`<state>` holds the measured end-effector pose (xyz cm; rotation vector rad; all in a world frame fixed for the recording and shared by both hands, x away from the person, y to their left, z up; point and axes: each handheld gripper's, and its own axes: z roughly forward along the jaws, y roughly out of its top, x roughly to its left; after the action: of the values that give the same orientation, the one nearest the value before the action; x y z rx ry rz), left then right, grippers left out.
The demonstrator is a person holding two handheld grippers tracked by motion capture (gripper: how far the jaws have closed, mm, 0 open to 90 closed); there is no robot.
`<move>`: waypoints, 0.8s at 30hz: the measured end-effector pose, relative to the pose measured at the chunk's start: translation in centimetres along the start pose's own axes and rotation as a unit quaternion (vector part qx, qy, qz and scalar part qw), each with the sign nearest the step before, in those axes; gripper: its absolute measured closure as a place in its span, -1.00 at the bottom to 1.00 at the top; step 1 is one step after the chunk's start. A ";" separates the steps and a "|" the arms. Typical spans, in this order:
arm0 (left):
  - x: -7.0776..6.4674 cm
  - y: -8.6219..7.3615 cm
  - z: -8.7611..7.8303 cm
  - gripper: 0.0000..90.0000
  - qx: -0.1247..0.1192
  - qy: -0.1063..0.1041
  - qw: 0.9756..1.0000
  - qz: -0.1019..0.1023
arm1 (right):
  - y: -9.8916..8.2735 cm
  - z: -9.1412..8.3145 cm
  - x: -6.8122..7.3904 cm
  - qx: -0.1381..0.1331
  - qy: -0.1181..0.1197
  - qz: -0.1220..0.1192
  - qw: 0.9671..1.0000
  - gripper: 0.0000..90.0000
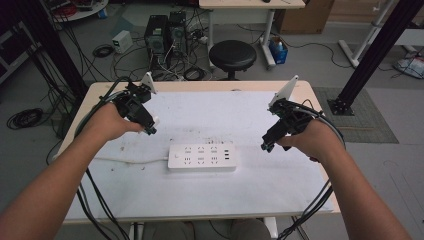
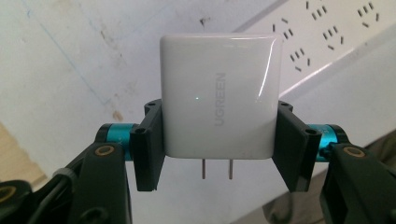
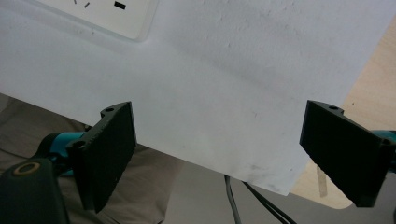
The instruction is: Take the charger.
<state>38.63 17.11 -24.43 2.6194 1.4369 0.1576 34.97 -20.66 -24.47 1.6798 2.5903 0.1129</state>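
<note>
A white UGREEN wall charger [image 2: 217, 95] with two metal prongs is clamped between the black jaws of my left gripper [image 2: 219, 149], prongs toward the camera. In the high view my left gripper [image 1: 149, 128] hovers above the table, up and to the left of the white power strip [image 1: 201, 157], and the charger [image 1: 154, 121] shows as a small white block at its tips. The power strip [image 2: 327, 32] lies beyond the charger in the left gripper view. My right gripper [image 1: 267, 145] hangs to the right of the strip; its jaws [image 3: 233, 154] stand wide apart with nothing between them.
The strip's white cord [image 1: 130, 160] runs left across the white table sheet [image 1: 210, 115]. A corner of the power strip [image 3: 116, 18] sits at the top left of the right gripper view. A black stool [image 1: 232, 55] and computer towers [image 1: 165, 32] stand behind the table.
</note>
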 end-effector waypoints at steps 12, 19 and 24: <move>-1.0 -1.9 -1.7 -0.06 -0.007 0.004 1.000 0.014 | 0.3 0.1 0.4 0.002 0.000 -0.002 1.000 -0.77; -1.7 -1.8 -1.5 -0.06 -0.011 -0.006 0.999 0.032 | 0.4 0.2 0.5 0.003 -0.001 -0.002 1.000 -0.77; -2.1 -1.7 -1.6 -0.06 -0.019 -0.006 0.999 0.042 | 0.2 0.2 0.3 -0.003 0.003 0.001 1.000 -0.77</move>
<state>35.84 16.38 -23.22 2.6463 1.3066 0.1762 35.07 -20.26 -24.64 1.6836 2.5900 0.1263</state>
